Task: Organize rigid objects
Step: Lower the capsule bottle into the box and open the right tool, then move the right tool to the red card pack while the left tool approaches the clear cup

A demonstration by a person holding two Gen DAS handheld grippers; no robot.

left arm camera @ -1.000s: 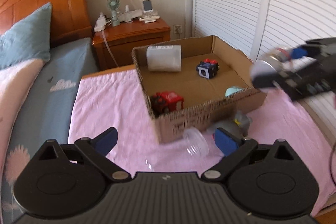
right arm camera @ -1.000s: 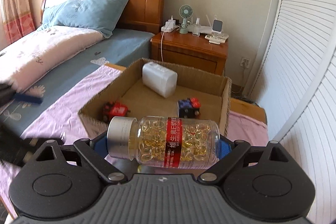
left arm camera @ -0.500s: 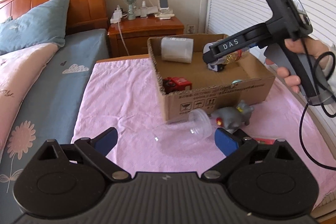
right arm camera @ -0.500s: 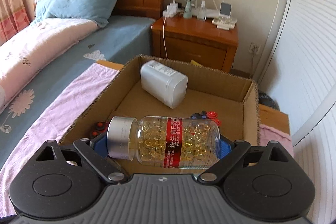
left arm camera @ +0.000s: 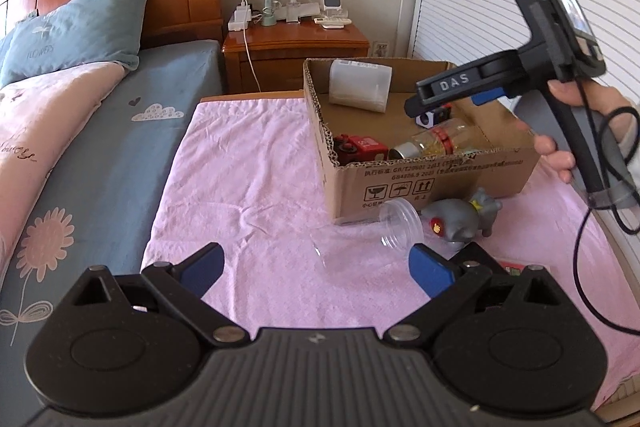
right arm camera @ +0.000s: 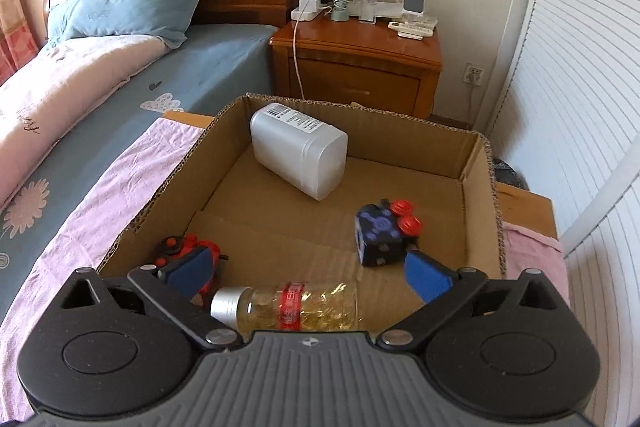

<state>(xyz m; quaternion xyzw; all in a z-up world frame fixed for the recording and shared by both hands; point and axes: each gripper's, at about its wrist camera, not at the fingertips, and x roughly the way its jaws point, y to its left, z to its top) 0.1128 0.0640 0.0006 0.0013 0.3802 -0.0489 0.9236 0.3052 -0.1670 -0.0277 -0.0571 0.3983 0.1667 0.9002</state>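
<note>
My right gripper [right arm camera: 308, 273] jaws opening, capsule bottle [right arm camera: 296, 307] loose on cardboard box [right arm camera: 478, 167] floor; left gripper [left arm camera: 316, 263] wide open, empty.

You see the capsule bottle [right arm camera: 296, 307] on its side in the box [right arm camera: 478, 195], silver cap left. Also inside: a white container [right arm camera: 300, 151] at the back, a blue cube [right arm camera: 382, 237], a red toy [right arm camera: 180, 251]. Outside, against the box front, lie a clear jar [left arm camera: 368, 231] and a grey figure [left arm camera: 460, 219].

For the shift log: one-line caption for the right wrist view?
Right gripper, jaws opening, above capsule bottle lying in the cardboard box.
</note>
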